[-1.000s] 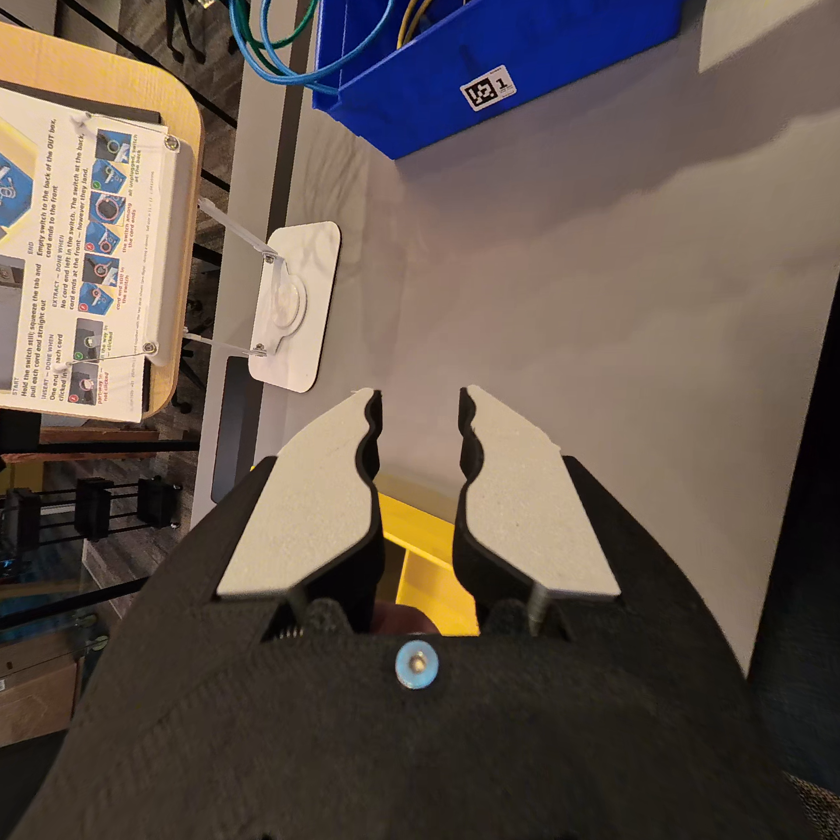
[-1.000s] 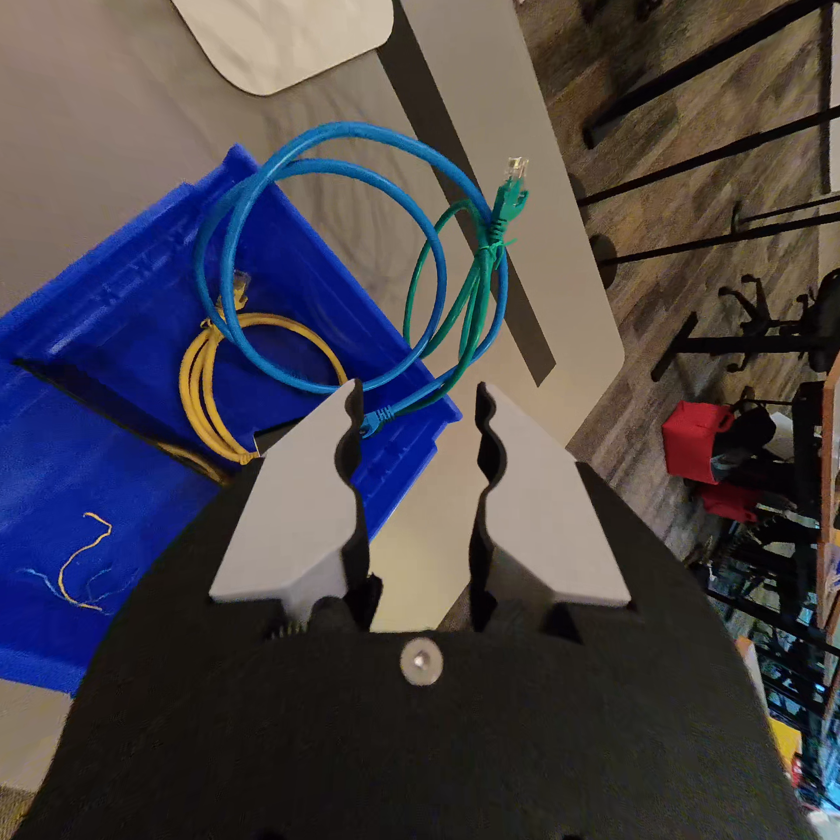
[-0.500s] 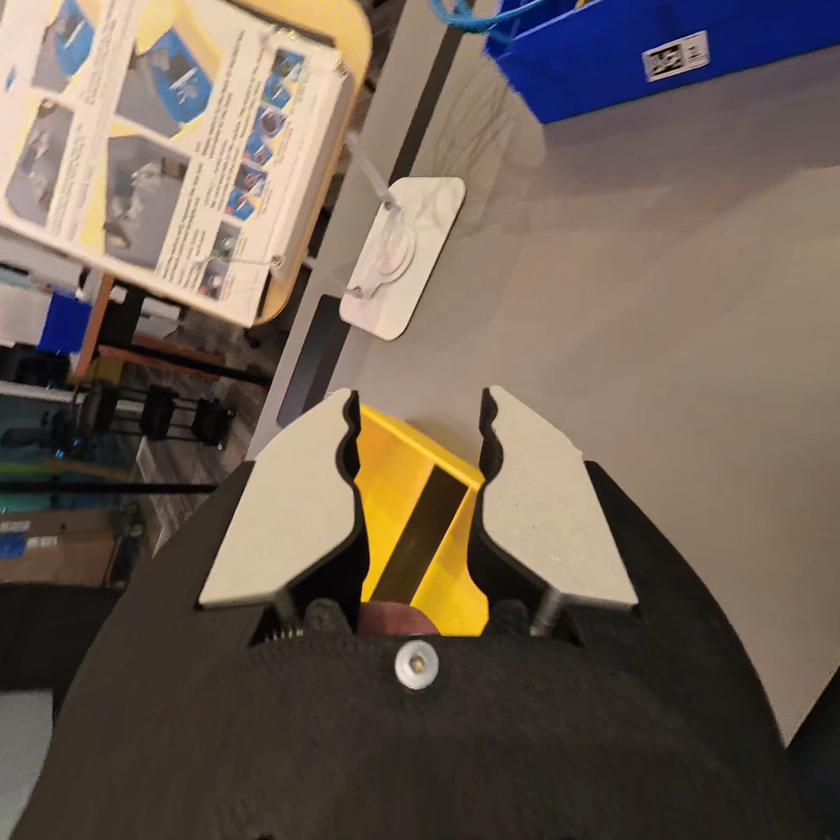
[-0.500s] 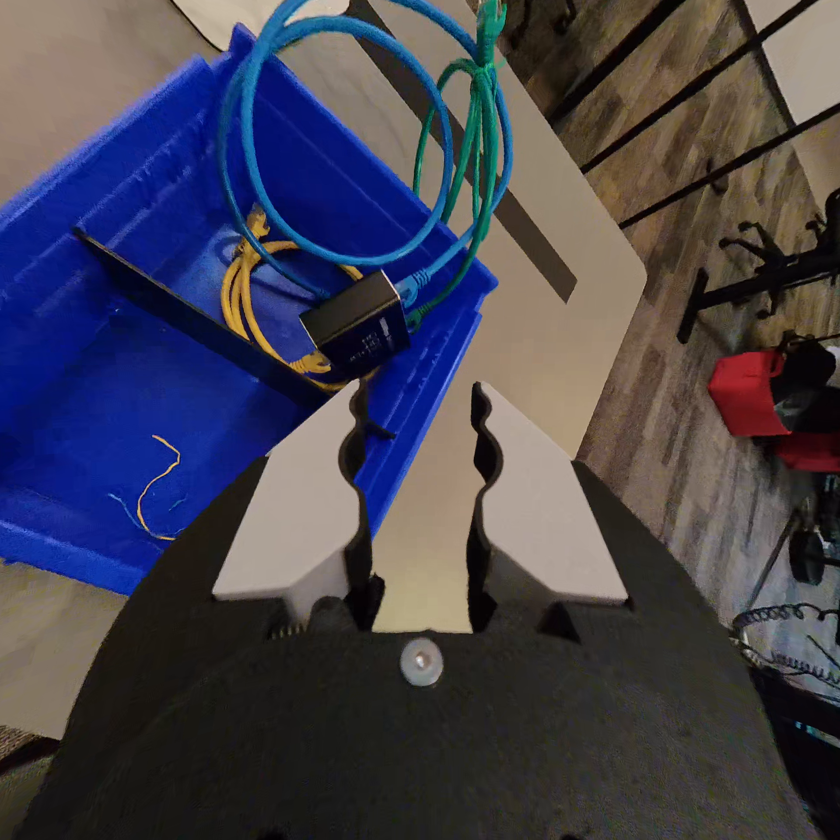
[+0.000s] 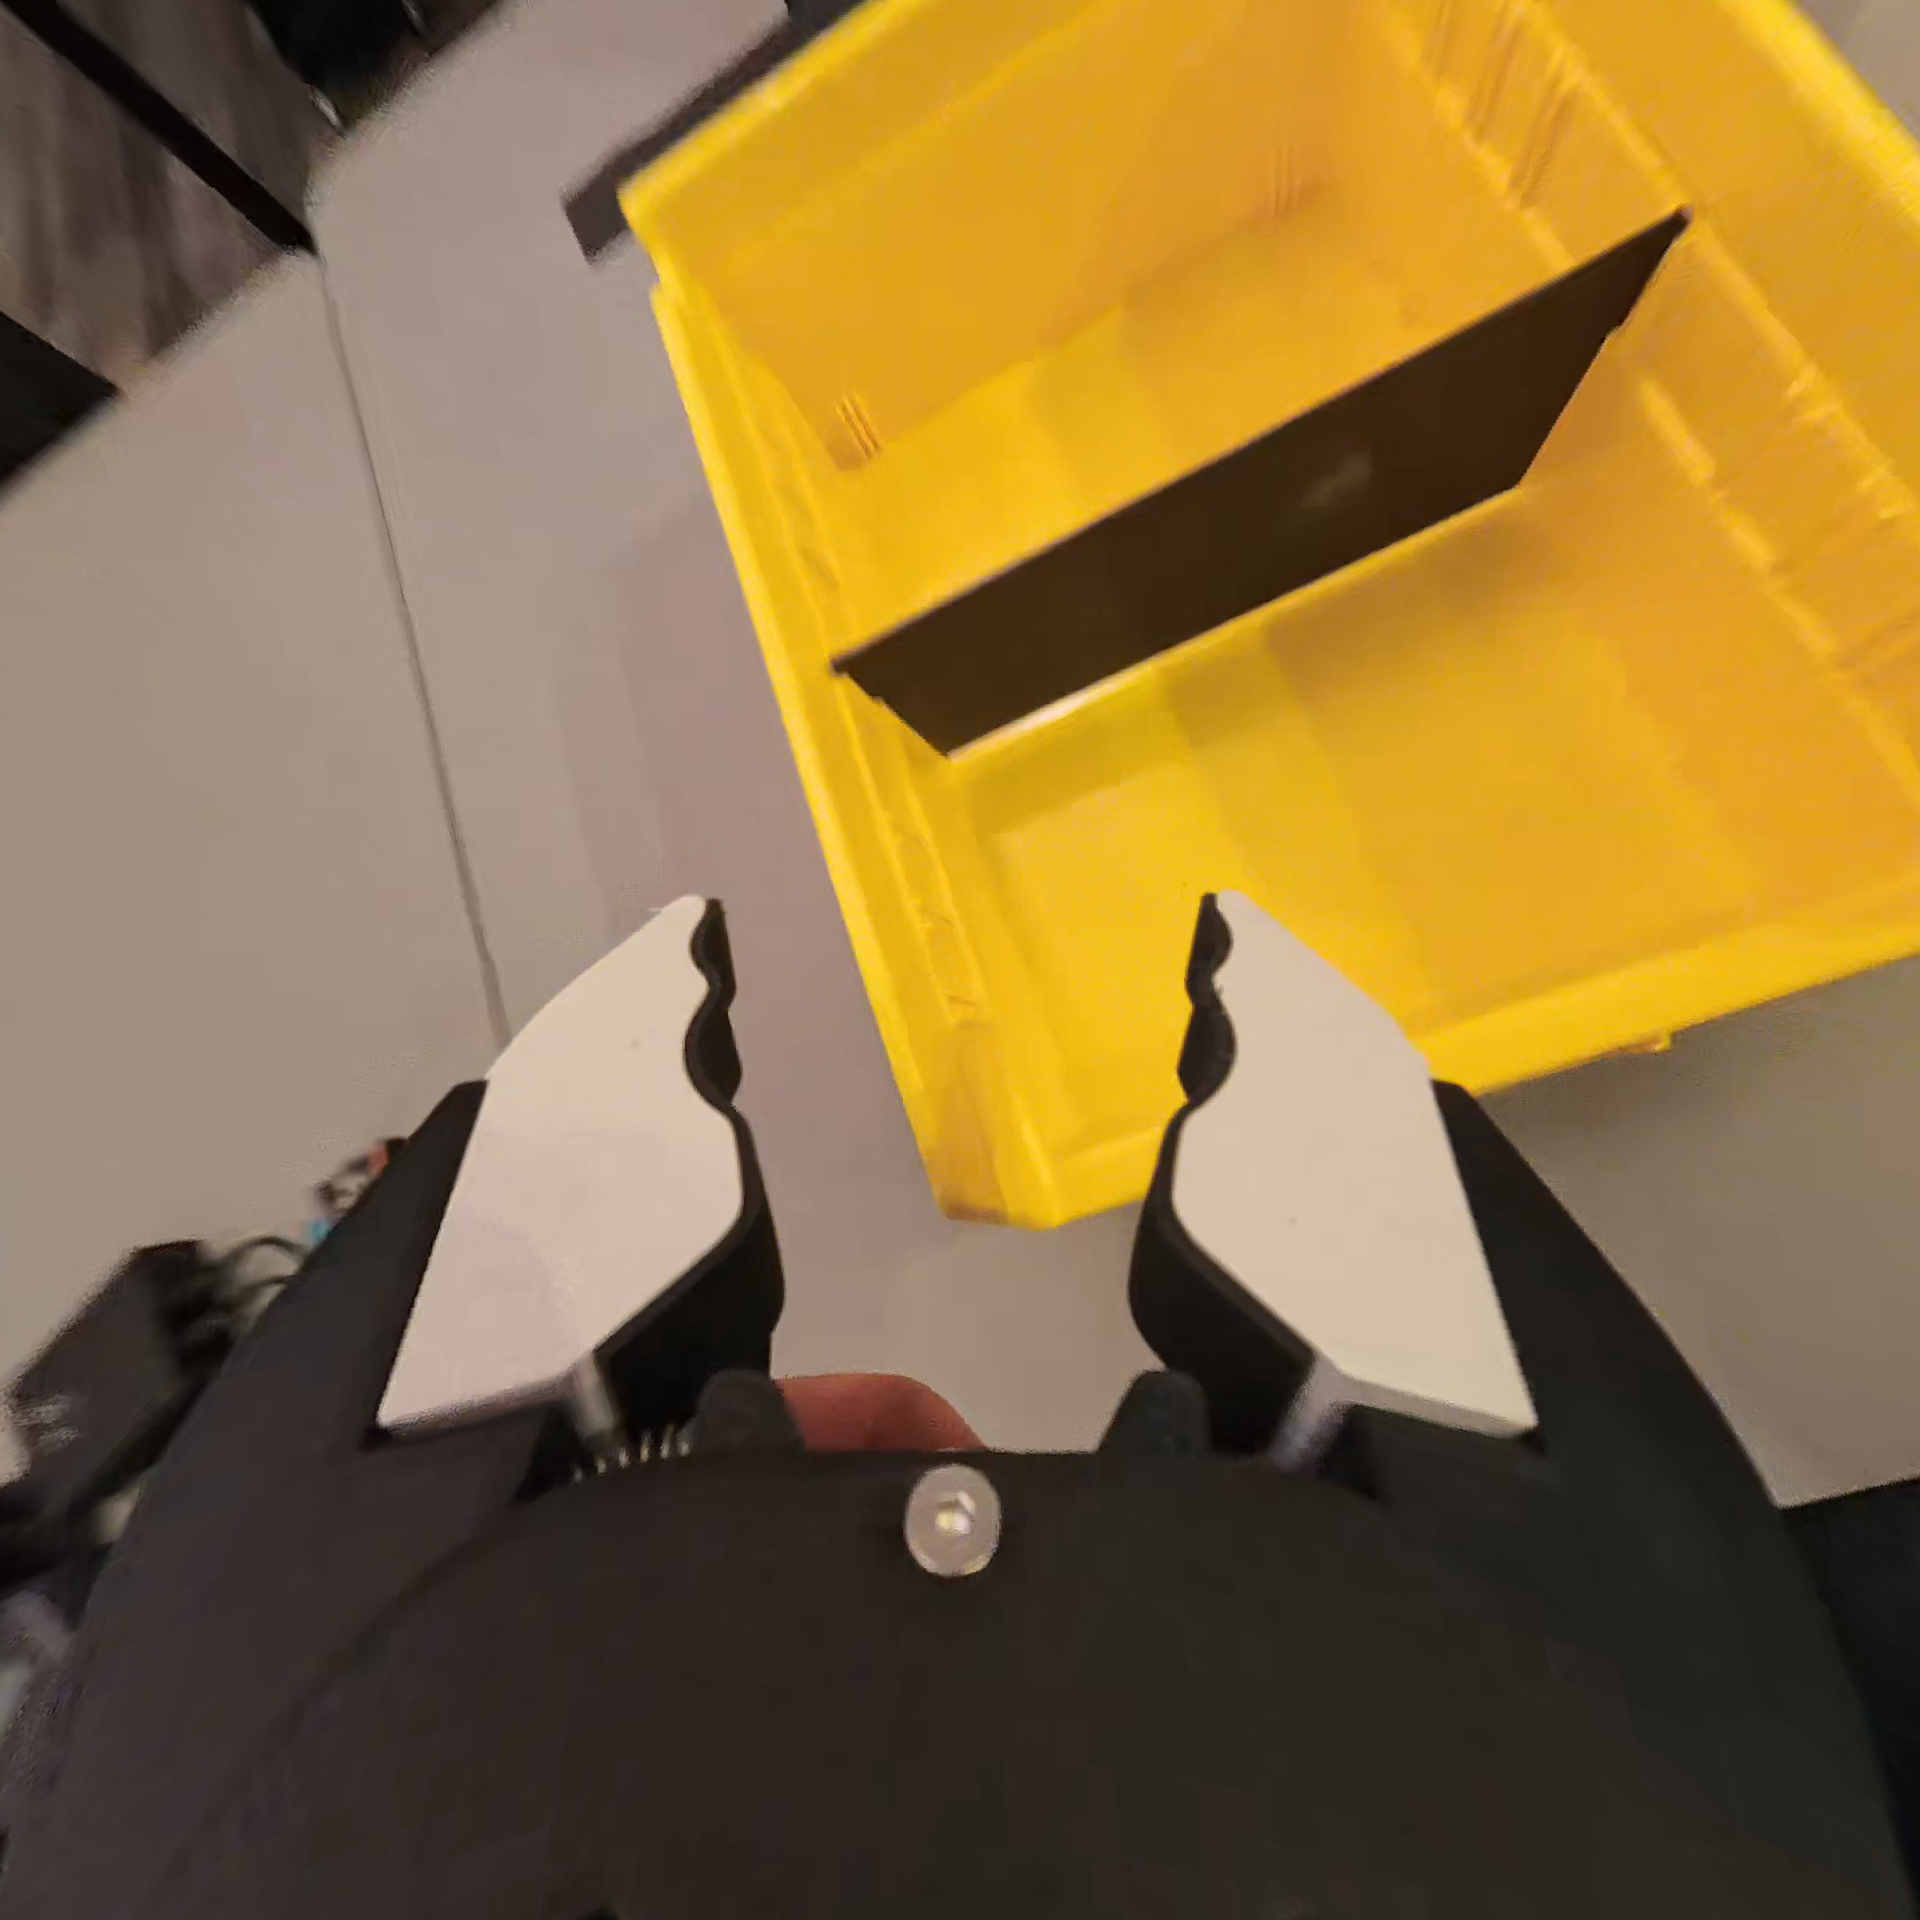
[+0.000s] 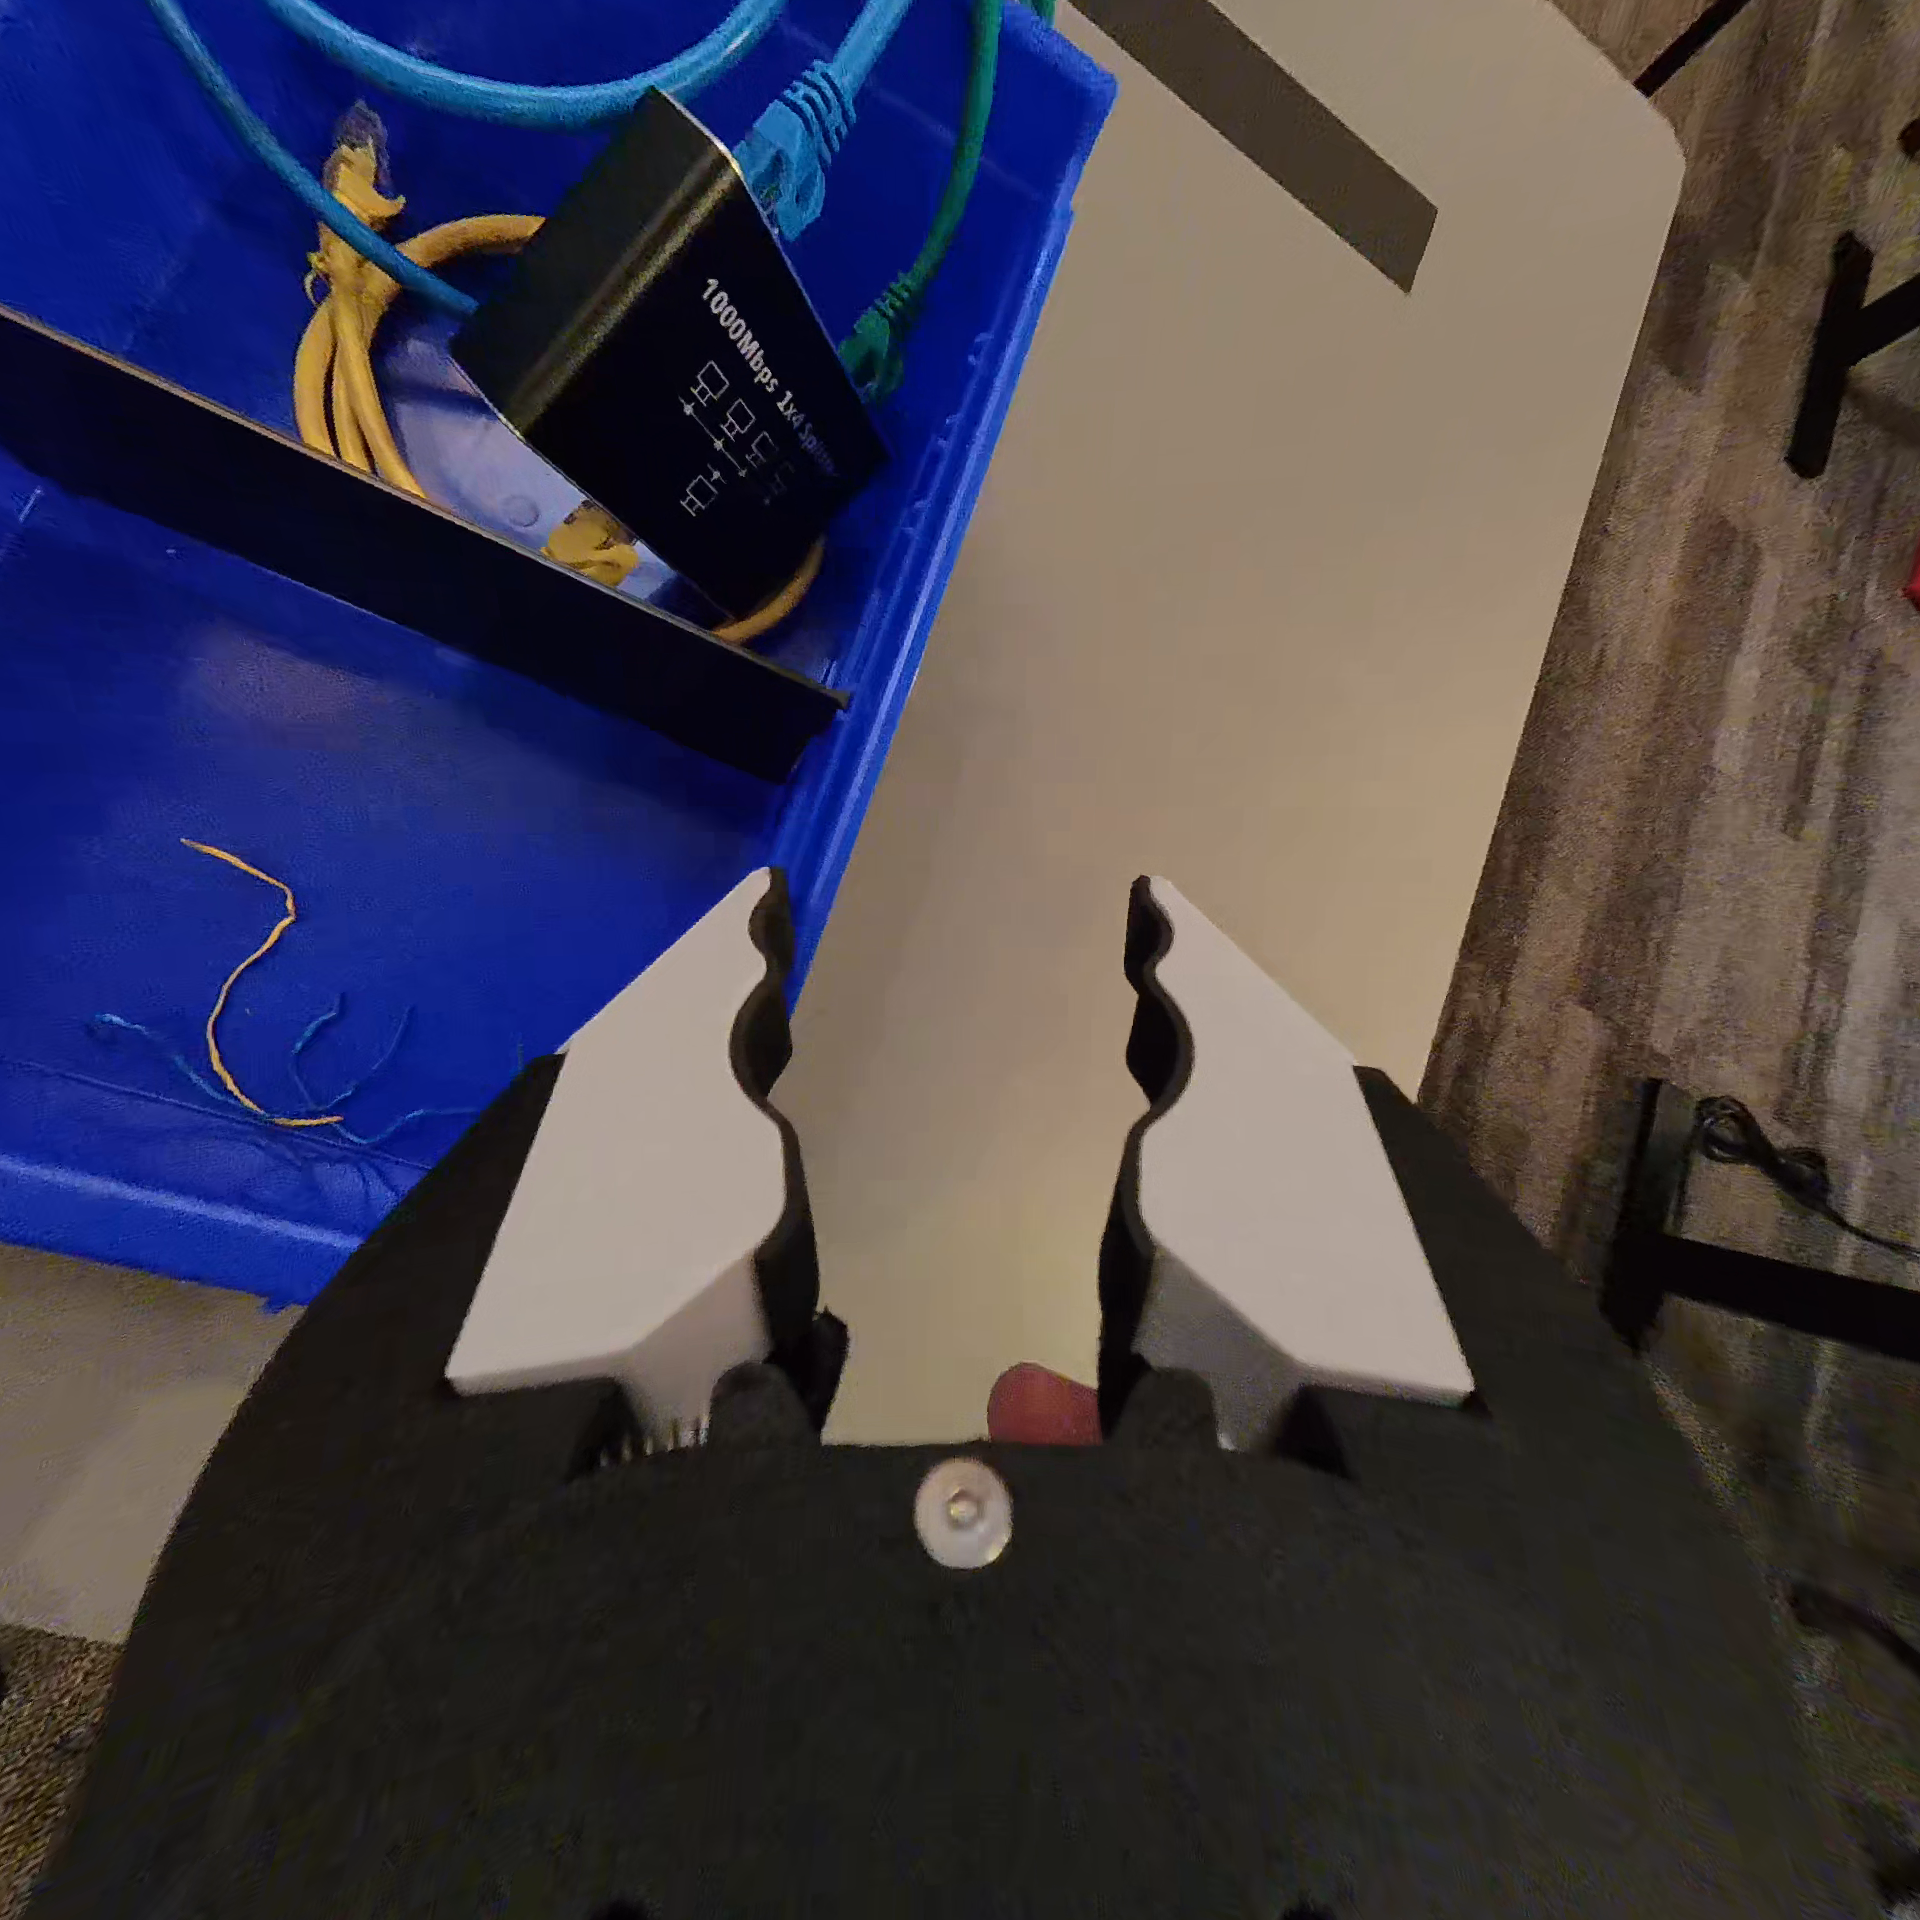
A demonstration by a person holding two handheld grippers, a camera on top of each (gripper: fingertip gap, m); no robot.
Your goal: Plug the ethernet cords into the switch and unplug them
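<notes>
Ahead-left of right hand-held gripper (image 6: 954, 904), agape and empty: black box-shaped switch (image 6: 675, 353), long axis slanting away; left hand-held gripper (image 5: 954, 920) likewise agape, empty, farther.

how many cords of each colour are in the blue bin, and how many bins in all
Light blue ethernet cord: 1
Green ethernet cord: 1
Yellow ethernet cord: 1, bundled
Cords total: 3, beside the black box-shaped switch
Blue plastic bin: 1
Yellow plastic bin: 1
Bins total: 2
</notes>
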